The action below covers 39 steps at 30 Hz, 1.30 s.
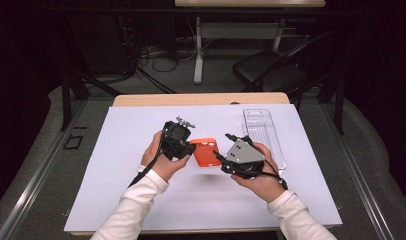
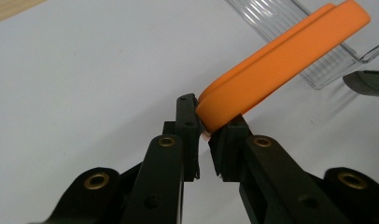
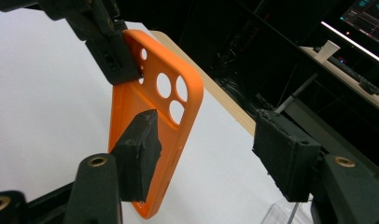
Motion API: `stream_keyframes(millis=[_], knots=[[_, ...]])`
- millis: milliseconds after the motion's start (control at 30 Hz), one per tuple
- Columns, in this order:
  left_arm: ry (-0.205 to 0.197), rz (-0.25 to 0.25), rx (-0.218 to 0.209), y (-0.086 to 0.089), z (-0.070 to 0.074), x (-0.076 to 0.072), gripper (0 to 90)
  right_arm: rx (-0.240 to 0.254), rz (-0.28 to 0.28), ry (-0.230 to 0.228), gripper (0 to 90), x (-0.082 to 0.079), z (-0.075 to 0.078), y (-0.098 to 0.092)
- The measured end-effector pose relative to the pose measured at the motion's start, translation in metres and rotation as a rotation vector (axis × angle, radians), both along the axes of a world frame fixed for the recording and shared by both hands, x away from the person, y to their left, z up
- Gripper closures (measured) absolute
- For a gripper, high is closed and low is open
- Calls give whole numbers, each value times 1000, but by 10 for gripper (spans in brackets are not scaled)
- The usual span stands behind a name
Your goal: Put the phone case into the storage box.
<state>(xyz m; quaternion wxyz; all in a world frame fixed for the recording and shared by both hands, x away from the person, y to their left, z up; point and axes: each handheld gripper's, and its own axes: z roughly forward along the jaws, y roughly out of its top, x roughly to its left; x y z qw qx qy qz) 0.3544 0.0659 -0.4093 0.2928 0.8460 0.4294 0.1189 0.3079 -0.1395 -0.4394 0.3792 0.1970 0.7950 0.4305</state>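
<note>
My left claw (image 2: 204, 135) pinches the orange phone case (image 3: 152, 121) aloft so my half-open, empty right claw (image 3: 211, 144) can grab it.

A white sheet (image 1: 141, 190) is covering most of a light wooden table (image 1: 201, 99), whose far edge is showing beyond it. Grey carpet (image 1: 36, 165) is spreading around the table, with metal rails (image 1: 38, 172) running along both sides. Behind, a black folding chair (image 1: 271, 70) is standing beside the white leg (image 1: 197, 50) of another desk (image 1: 251, 3). Dark cables (image 1: 156, 52) are lying tangled on the floor there. The rest of the room is sitting in deep shadow; a lit monitor (image 3: 365, 21) is glowing in the right gripper view.
</note>
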Motion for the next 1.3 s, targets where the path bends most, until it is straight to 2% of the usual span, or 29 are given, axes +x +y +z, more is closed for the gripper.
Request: stream_keyframes(millis=[100, 233, 367, 467, 600, 967, 1300], knots=[[1, 2, 2, -1, 0, 1, 820, 18, -1, -4, 446, 2, 0, 0], [6, 3, 13, -3, 1, 3, 820, -8, 4, 2, 474, 5, 0, 2], [10, 6, 18, -3, 2, 6, 820, -12, 11, 10, 485, 8, 0, 4], [7, 11, 19, -5, 3, 8, 820, -23, 17, -3, 501, 10, 1, 6], [10, 13, 26, -6, 3, 10, 820, -26, 31, 15, 509, 14, 1, 7], [17, 10, 43, -12, 0, 12, 820, -13, 6, -7, 548, 16, 3, 5], [3, -3, 54, -22, -1, 9, 820, -37, -4, -3, 626, 15, 0, 5]])
